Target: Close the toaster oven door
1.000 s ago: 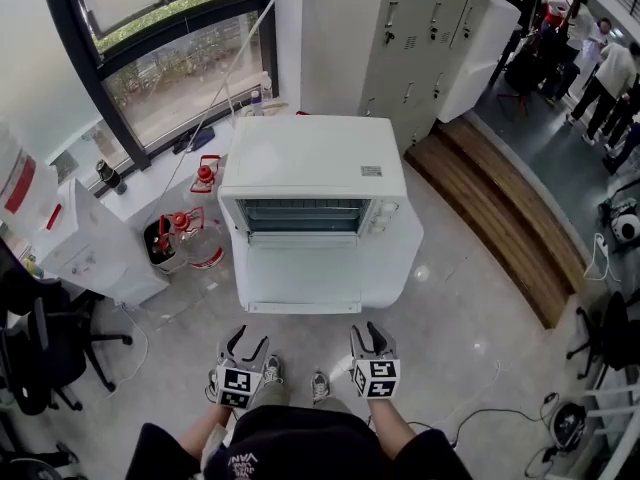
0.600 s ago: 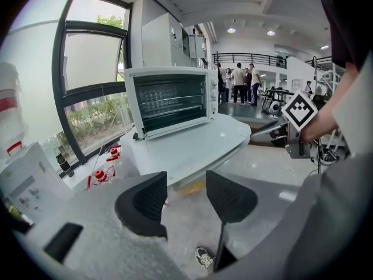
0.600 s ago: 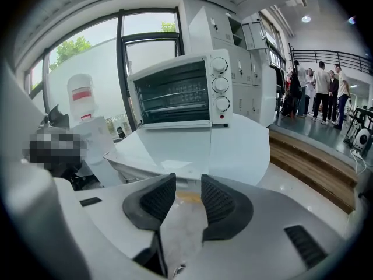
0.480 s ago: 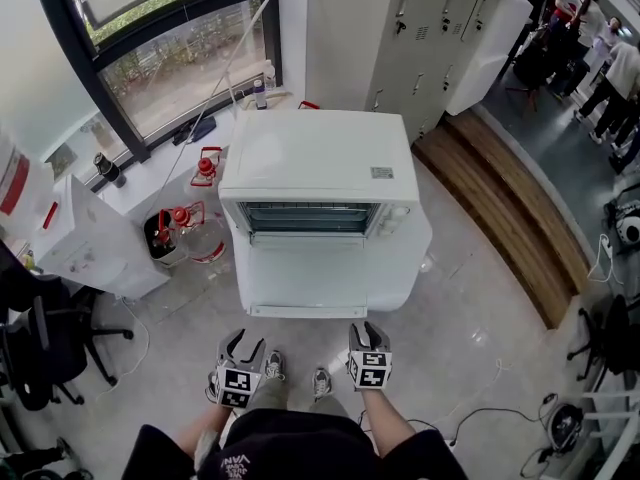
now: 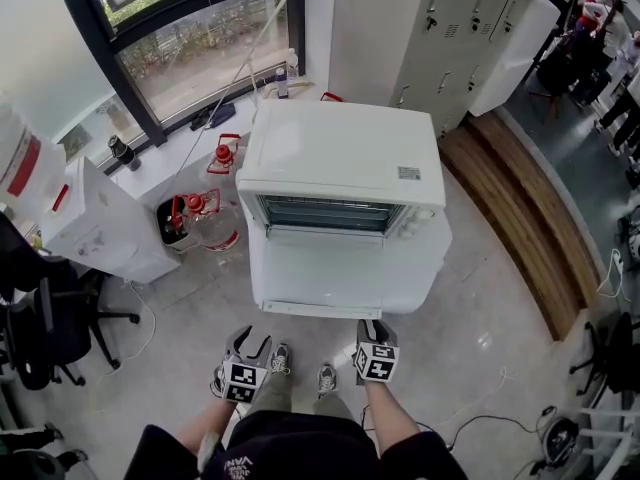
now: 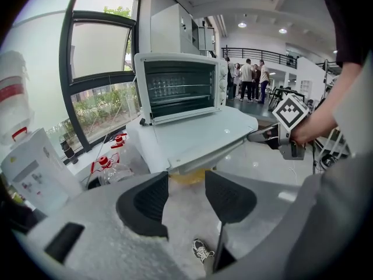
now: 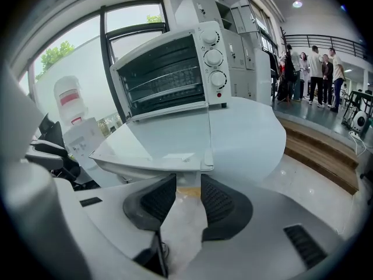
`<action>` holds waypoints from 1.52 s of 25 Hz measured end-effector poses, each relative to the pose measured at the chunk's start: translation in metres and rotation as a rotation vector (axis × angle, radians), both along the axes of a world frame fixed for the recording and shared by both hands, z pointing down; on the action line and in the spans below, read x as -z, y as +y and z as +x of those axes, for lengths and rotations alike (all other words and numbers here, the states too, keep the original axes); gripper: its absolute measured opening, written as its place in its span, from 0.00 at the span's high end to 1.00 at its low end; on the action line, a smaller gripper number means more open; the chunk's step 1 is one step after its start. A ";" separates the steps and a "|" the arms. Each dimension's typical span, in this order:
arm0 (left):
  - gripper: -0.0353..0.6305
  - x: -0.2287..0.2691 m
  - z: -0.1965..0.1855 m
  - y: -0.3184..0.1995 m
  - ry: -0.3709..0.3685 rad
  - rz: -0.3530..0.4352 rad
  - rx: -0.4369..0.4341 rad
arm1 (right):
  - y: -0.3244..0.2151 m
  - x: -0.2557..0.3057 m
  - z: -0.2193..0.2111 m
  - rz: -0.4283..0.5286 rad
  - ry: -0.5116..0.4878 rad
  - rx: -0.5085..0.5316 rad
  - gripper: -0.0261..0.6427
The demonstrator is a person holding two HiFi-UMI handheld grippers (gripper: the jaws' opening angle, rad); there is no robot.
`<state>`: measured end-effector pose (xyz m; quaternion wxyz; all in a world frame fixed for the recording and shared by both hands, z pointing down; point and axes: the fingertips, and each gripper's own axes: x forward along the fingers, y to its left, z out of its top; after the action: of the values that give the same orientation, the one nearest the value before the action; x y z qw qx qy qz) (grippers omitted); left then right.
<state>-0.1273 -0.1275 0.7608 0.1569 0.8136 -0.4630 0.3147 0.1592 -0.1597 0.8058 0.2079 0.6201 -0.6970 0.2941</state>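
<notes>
The white toaster oven (image 5: pixel 340 158) stands on a white round table (image 5: pixel 425 268), and its door (image 5: pixel 330 268) hangs open, lying flat toward me. Both grippers hover just short of the door's front edge. In the head view my left gripper (image 5: pixel 247 353) is below the door's left part, its jaws open and empty. My right gripper (image 5: pixel 372 340) is below the right part, also open and empty. In the left gripper view the door (image 6: pixel 198 136) lies just beyond the left gripper (image 6: pixel 186 179). The right gripper view shows the door's edge (image 7: pixel 169 162) right above the right gripper (image 7: pixel 187 182).
Red-capped water jugs (image 5: pixel 205 218) and a white box (image 5: pixel 100 228) stand left of the table under the window. An office chair (image 5: pixel 50 328) is at far left. Grey lockers (image 5: pixel 470 28) and a wooden step (image 5: pixel 520 198) lie to the right. Cables (image 5: pixel 480 418) trail on the floor.
Both grippers have come closer to the door's front edge, the right one most. Their jaws have narrowed a little. The door has not moved.
</notes>
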 end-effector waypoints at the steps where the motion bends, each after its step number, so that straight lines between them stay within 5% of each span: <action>1: 0.63 0.000 0.002 -0.002 0.003 0.000 0.002 | -0.001 0.000 -0.001 0.003 -0.005 0.000 0.76; 14: 0.64 -0.039 0.021 -0.030 0.003 -0.064 0.049 | -0.004 0.001 -0.005 0.002 -0.002 0.053 0.79; 28: 0.65 -0.047 0.018 -0.045 0.078 -0.121 0.183 | -0.004 0.010 -0.005 0.002 -0.025 0.041 0.79; 38: 0.67 -0.026 0.015 -0.062 0.176 -0.081 0.282 | -0.004 0.028 -0.006 0.030 -0.046 0.017 0.78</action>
<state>-0.1124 -0.1891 0.7872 0.2721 0.7580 -0.5439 0.2358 0.1535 -0.1638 0.7774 0.1848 0.6103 -0.7112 0.2959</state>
